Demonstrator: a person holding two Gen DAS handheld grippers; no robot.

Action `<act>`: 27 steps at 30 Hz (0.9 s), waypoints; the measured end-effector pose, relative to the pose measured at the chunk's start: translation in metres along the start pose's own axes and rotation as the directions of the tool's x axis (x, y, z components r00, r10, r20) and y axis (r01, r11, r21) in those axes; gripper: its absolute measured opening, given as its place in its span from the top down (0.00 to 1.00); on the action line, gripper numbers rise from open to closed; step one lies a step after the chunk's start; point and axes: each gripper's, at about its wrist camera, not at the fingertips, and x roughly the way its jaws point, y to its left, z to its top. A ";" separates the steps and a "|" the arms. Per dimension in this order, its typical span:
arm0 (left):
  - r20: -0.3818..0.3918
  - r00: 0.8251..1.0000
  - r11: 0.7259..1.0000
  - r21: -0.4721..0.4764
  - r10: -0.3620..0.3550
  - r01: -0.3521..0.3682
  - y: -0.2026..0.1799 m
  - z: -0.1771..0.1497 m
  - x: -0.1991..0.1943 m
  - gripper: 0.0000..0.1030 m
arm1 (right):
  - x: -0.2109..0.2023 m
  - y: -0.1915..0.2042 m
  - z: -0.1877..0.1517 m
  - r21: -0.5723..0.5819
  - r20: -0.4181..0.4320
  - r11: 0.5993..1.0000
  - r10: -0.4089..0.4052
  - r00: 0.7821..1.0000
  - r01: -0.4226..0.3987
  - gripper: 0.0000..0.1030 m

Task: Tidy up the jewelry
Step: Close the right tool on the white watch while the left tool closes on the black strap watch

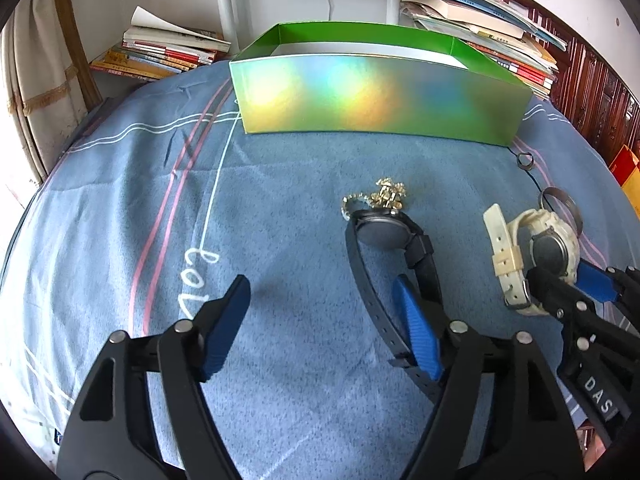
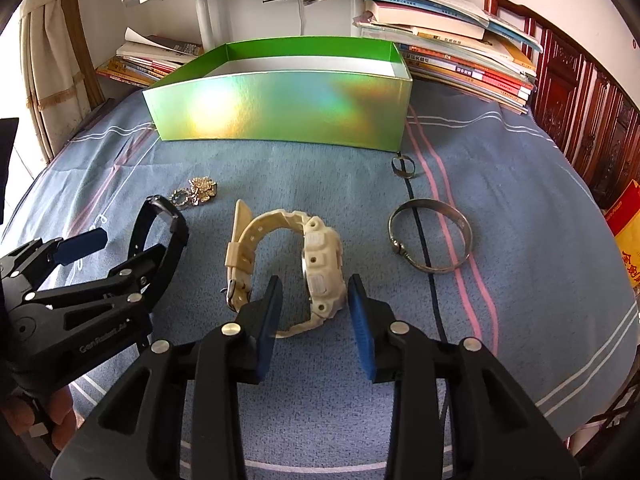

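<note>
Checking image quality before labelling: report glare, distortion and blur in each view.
Left wrist view: rainbow glare across the green box, fisheye bends the striped cloth, dark corners. Right wrist view: same glare on the box, blown-out window at left, cream watch sharp, edges curved.

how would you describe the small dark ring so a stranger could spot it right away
Start at the shiny green box on the blue blanket. Just off its front right corner lies a small dark metal ring. It is far smaller than the silver bangle lying nearer the camera.
</note>
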 end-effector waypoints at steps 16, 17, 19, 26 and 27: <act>-0.002 1.000 1.000 -0.024 -0.006 0.006 0.003 -0.001 0.002 0.24 | 0.001 -0.003 0.000 0.008 -0.002 1.000 -0.003 1.000 0.004 0.62; -0.002 1.000 1.000 -0.025 -0.006 0.006 0.004 -0.001 0.002 0.24 | 0.002 -0.003 0.000 0.009 -0.003 1.000 -0.004 1.000 0.004 0.61; -0.002 1.000 1.000 -0.026 -0.007 0.007 0.004 -0.001 0.002 0.24 | 0.002 -0.003 0.000 0.011 -0.003 1.000 -0.005 1.000 0.005 0.61; -0.003 1.000 1.000 -0.025 -0.005 0.005 0.004 -0.001 0.002 0.23 | 0.002 -0.002 0.000 0.010 -0.002 1.000 -0.006 1.000 0.006 0.61; -0.003 1.000 1.000 -0.025 -0.005 0.005 0.004 -0.001 0.002 0.23 | 0.002 -0.003 0.000 0.010 -0.002 1.000 -0.006 1.000 0.006 0.61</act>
